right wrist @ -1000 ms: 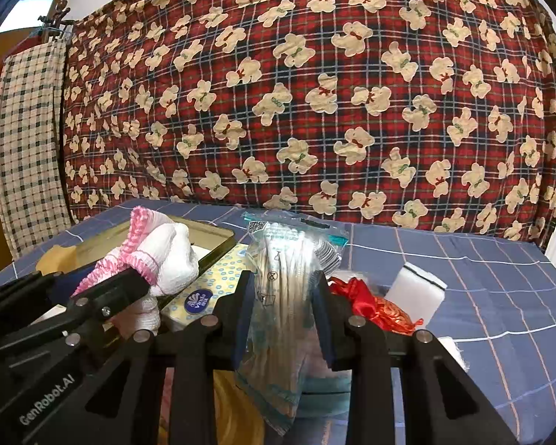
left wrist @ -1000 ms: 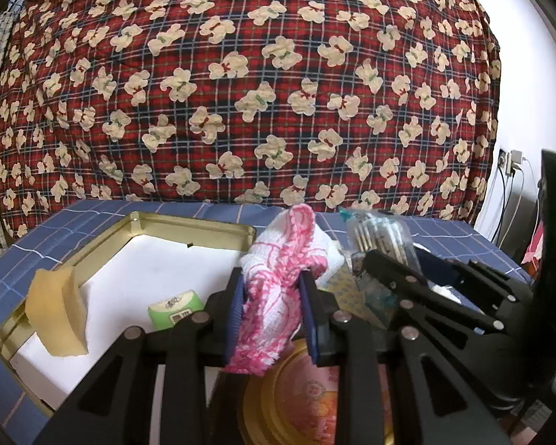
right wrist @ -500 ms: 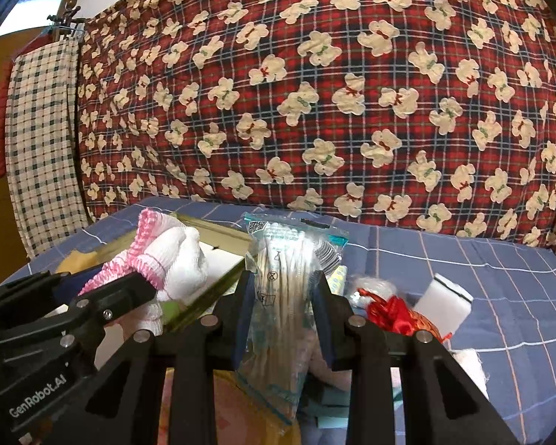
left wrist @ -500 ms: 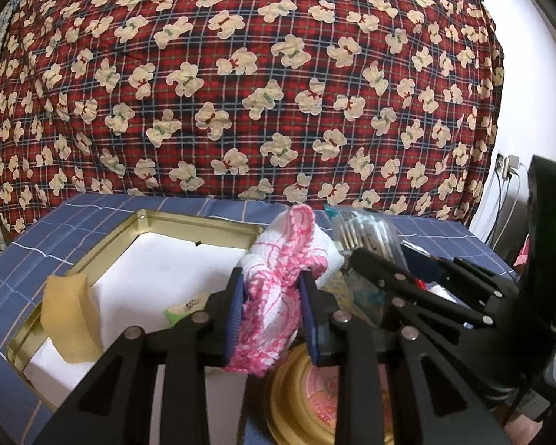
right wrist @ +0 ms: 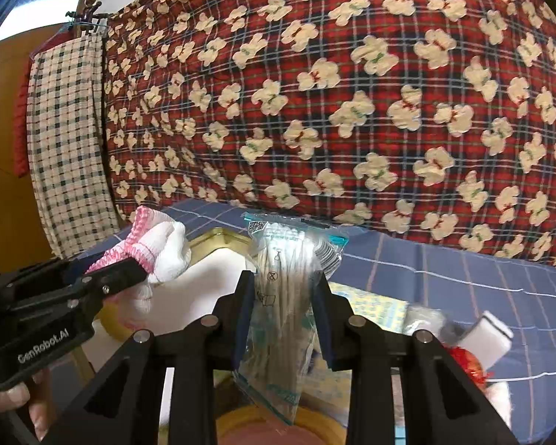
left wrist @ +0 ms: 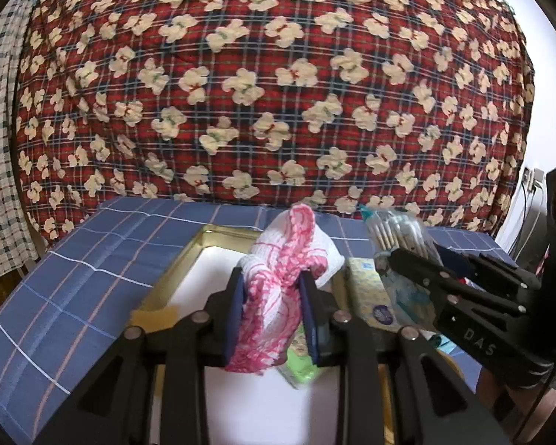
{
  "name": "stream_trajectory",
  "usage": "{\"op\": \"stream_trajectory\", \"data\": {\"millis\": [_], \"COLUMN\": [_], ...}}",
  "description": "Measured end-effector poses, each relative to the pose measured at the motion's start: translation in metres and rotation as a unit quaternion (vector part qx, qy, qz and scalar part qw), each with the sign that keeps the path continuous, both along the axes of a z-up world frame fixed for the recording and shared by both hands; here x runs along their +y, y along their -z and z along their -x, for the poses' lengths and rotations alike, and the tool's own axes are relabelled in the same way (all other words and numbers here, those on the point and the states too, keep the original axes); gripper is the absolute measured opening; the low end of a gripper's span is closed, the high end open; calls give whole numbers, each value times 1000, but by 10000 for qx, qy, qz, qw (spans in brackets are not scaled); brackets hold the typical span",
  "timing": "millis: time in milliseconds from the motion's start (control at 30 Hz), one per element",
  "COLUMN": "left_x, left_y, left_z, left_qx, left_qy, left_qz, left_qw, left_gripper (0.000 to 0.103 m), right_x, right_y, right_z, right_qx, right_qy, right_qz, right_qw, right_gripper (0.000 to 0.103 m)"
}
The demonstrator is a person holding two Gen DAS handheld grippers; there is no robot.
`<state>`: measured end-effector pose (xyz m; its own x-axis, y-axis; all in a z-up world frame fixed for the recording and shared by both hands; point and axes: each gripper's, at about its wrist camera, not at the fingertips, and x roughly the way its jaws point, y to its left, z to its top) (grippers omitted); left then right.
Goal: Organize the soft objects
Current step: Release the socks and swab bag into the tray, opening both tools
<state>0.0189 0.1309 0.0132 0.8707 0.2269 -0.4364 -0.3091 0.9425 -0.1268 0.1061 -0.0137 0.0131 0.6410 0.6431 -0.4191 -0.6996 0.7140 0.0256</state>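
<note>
My left gripper [left wrist: 271,282] is shut on a pink-and-white knitted cloth [left wrist: 293,244], held above the white floor of a gold-rimmed tray [left wrist: 204,237]. The cloth bulges above the pads and hangs below them. My right gripper [right wrist: 283,282] is shut on a clear bag of cotton swabs [right wrist: 281,256], close to the right of the left one. In the right wrist view the left gripper [right wrist: 129,265] and its cloth [right wrist: 163,244] are at the left, over the tray's rim [right wrist: 218,235]. The swab bag [left wrist: 393,226] also shows at the right of the left wrist view.
A green packet [left wrist: 300,367] and a yellow sponge [left wrist: 155,313] lie in the tray. To its right on the blue checked cloth lie a yellow tissue pack [right wrist: 370,304], a white block [right wrist: 489,337], a red crinkled thing [right wrist: 467,363] and a round tin [right wrist: 259,430]. A bear-print quilt hangs behind.
Both grippers have risen and shifted left together with their loads. The tray has slid right and lower in the left wrist view. Neither grip has changed.
</note>
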Motion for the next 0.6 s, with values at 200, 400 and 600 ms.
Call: {"op": "stream_trajectory", "data": {"millis": [200,400,600], "left_x": [21,31,41], "left_y": [6,17,22], "left_z": [-5,-14,-14], "left_qx": [240,523,598], "left_qy": [-102,-184,-364], "left_qz": [10,-62,-122], "left_qw": [9997,9984,9975], "left_gripper": [27,27,43], "right_x": [29,57,70], "right_y": [4,12,19], "right_z": [-1,-6,-5], "right_qx": [220,482,617], "right_qy": [-189,-321,-472], "right_qz": [302,635,749], "right_qw": [9991,9963,9942], "right_gripper": [34,34,35]}}
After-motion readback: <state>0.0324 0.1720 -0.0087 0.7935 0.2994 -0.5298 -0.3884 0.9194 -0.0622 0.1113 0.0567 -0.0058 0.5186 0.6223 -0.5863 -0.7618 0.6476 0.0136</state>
